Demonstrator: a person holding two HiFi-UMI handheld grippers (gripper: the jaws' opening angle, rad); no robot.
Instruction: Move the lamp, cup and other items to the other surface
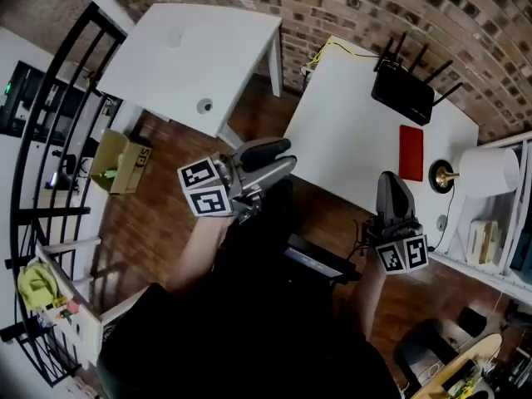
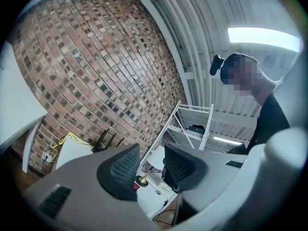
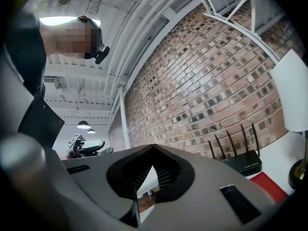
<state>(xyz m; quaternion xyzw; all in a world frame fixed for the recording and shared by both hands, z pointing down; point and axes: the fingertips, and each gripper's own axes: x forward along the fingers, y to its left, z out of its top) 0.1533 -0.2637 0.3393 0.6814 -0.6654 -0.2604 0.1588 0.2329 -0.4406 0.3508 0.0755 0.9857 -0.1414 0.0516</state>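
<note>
White tables stand by a brick wall. On the right table (image 1: 349, 140) the lamp (image 1: 486, 171) is at the right edge, just beside a flat red book (image 1: 411, 152), with a black router (image 1: 403, 91) further back. The left gripper (image 1: 287, 156) holds its jaws apart with nothing between them. The right gripper (image 1: 391, 181) has its jaws closed, also on nothing.

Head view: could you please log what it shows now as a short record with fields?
Left gripper: open, empty
Right gripper: shut, empty
Right table: holds router, red flat item, lamp at its corner
Left table: small round object near its edge
Floor: cardboard box beside the left table
</note>
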